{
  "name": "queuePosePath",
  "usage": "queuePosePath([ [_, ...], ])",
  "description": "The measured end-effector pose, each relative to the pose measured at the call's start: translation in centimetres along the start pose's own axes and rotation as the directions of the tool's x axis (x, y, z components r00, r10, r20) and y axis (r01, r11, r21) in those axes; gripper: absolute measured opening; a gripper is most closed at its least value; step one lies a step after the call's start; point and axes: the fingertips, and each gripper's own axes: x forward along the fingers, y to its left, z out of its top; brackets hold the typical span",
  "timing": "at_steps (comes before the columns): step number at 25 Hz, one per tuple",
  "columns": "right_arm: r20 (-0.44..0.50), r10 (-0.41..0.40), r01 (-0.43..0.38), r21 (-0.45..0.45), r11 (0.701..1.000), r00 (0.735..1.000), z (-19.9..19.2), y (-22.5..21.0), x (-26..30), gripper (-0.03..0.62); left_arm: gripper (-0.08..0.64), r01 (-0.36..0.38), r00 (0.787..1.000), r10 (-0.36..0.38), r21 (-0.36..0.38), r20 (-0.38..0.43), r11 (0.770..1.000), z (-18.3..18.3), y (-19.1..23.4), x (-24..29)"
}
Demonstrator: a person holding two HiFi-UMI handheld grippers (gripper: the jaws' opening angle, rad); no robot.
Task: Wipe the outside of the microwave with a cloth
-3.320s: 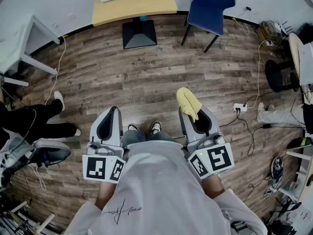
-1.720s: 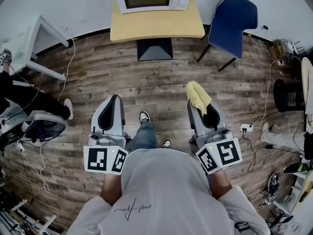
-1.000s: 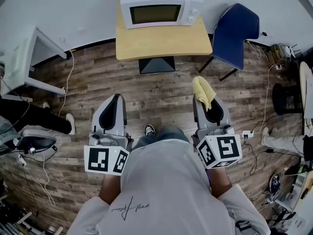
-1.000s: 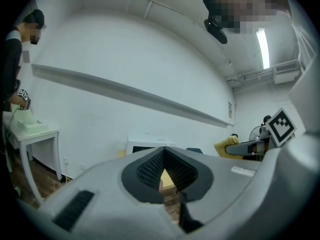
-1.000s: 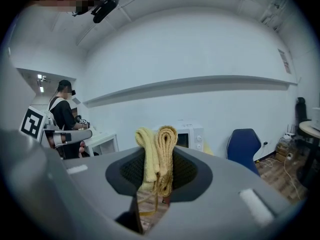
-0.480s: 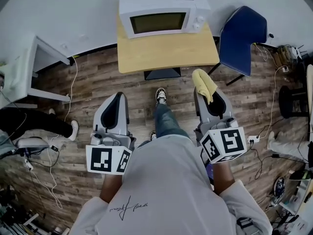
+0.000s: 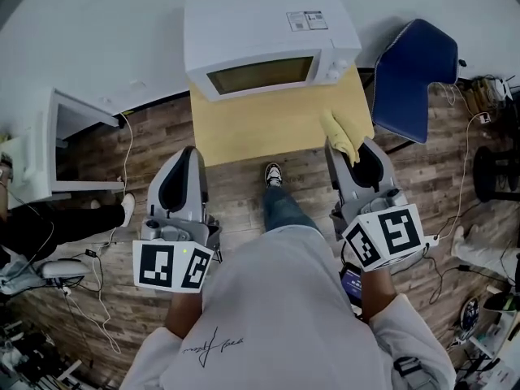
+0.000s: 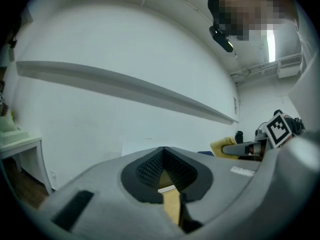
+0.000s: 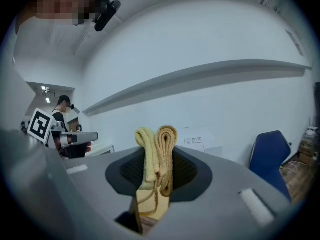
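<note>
The white microwave [image 7: 268, 39] stands on a small wooden table [image 7: 276, 128] straight ahead, its door facing me. My right gripper [image 7: 348, 146] is shut on a folded yellow cloth [image 7: 339, 133], which sticks out past the jaws over the table's near right corner, short of the microwave. In the right gripper view the cloth [image 9: 157, 156] stands upright between the jaws, with the microwave [image 9: 200, 139] beyond it. My left gripper [image 7: 186, 154] is shut and holds nothing, level with the table's near left corner. In the left gripper view, table wood shows through the left gripper [image 8: 164, 181].
A blue chair [image 7: 418, 67] stands right of the table, close to my right gripper. A white desk [image 7: 57, 149] is at the left, with a seated person's legs [image 7: 36, 230] below it. Cables [image 7: 467, 165] run over the wooden floor on both sides. My shoe [image 7: 274, 174] is near the table.
I have walked toward the table: the microwave grew and came close. Both grippers kept their pose, and the cloth now reaches over the table's near edge.
</note>
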Motion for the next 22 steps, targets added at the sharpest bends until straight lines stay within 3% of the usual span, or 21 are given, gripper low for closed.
queuePosePath([
  [4, -0.003, 0.029, -0.029, 0.016, 0.999, 1.0, 1.6, -3.1, 4.2, 0.106, -0.008, 0.035, 0.999, -0.035, 0.01, 0.002, 0.999, 1.2, -0.2, 4.9],
  [9, -0.016, 0.053, -0.053, 0.031, 0.998, 0.998, 3.6, -6.5, 9.7, 0.106, -0.008, -0.024, 1.0, 0.024, 0.035, 0.011, 0.999, 2.6, 2.2, 9.6],
  [16, -0.06, 0.082, -0.085, -0.044, 0.995, 0.995, 5.2, -9.1, 14.8, 0.109, -0.008, -0.078, 0.997, 0.076, 0.064, 0.027, 0.995, 3.7, 4.4, 13.2],
  [22, -0.115, 0.099, -0.109, -0.081, 0.991, 0.988, 6.2, -10.7, 17.4, 0.123, -0.008, -0.056, 0.998, 0.053, 0.084, 0.034, 0.995, 3.8, 4.4, 15.5],
])
